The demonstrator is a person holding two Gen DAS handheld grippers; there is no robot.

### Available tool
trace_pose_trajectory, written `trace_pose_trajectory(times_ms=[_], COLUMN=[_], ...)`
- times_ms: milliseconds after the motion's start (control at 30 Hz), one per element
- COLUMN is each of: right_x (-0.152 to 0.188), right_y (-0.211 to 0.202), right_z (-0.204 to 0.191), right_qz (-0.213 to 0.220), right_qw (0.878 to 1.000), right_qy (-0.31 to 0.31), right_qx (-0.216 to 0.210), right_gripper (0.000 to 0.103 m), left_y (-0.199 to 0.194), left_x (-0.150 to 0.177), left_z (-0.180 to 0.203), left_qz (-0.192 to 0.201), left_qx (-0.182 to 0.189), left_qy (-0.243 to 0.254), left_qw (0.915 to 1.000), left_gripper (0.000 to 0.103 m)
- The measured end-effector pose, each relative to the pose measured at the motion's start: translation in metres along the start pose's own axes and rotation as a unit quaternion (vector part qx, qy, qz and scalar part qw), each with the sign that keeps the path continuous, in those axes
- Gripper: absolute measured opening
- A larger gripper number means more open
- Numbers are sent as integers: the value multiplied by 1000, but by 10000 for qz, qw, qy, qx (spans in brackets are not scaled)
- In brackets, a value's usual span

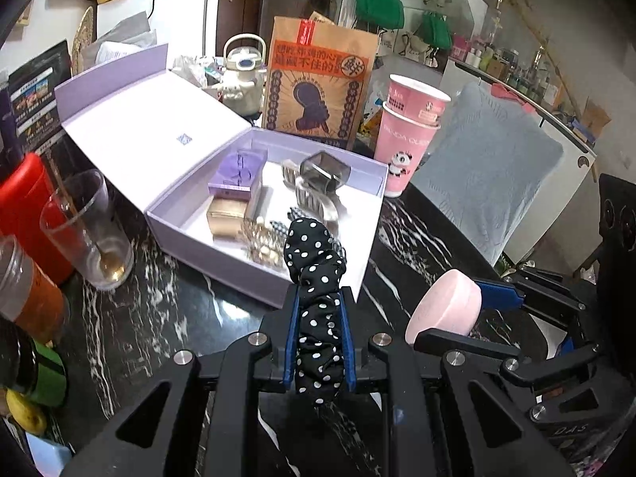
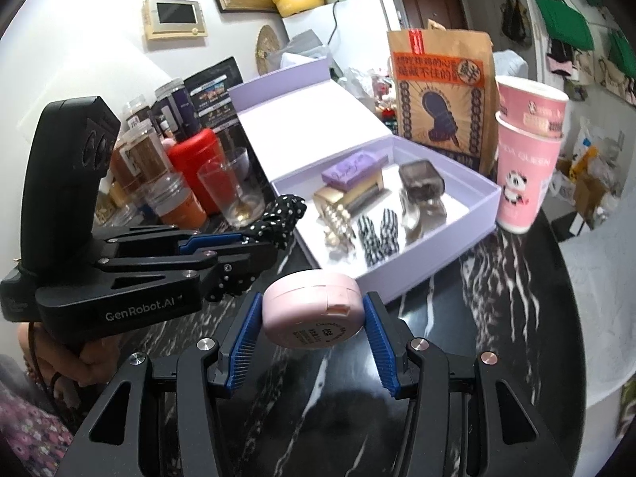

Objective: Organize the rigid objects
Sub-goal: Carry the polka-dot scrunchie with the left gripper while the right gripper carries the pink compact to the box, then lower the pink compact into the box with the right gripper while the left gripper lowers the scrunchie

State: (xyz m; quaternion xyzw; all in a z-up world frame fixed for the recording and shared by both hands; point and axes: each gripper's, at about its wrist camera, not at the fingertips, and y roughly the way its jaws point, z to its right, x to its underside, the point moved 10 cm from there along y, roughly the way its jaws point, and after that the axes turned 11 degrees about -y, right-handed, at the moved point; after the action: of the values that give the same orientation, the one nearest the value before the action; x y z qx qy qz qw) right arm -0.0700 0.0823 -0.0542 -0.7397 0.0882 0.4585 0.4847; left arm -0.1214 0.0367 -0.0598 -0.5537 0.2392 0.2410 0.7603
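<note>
My left gripper (image 1: 320, 298) is shut on a black scrunchie with white dots (image 1: 314, 262), held up just in front of the near corner of the open lilac box (image 1: 369, 246). In the right wrist view the scrunchie (image 2: 278, 214) pokes out of the left gripper (image 2: 248, 238) at the box's (image 2: 449, 254) left side. My right gripper (image 2: 314, 310) is shut on a round pink compact (image 2: 314, 310), label side facing the camera, above the dark marble table. That compact (image 1: 445, 310) also shows at lower right in the left wrist view. The box holds small purple and gold boxes, hair claws and clips.
A drinking glass with a spoon (image 1: 87, 234), a red canister (image 1: 24, 206) and jars stand left of the box. Behind it are a brown paper bag (image 1: 318, 87) and stacked pink paper cups (image 1: 405, 135). The box lid (image 1: 139, 119) lies open to the back left. A person's hand (image 2: 79, 361) grips the left gripper.
</note>
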Motion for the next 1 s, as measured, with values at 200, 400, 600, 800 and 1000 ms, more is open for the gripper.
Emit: trace_pose_trajectory(times_ms=[200,400,600,800,1000], right_x=[-19,-41,-66,-88,-105], right_y=[3,3,5,9,20], right_z=[10,20,31,43,56], right_qz=[67,230,386,520,549], right_qw=[9999,9995,9988,9980,9977], right_qy=[-78,-143,-150,-137,-128], right_qx=[54,169,269,334,387], right_gripper=[51,51,51,51,51], left_y=[-3,-1,0,4,14], left_x=[-27,-51,-73,-98,-118], left_z=[-3,-5,-8,-13,-19], left_qz=[225,385,557,714,797], left_qx=[-64,-96,-103,-162,-231], left_qy=[113,174,161,232,322], left_qw=[9997,9991,9983,9970,9960], left_gripper=[18,18,18,18,18])
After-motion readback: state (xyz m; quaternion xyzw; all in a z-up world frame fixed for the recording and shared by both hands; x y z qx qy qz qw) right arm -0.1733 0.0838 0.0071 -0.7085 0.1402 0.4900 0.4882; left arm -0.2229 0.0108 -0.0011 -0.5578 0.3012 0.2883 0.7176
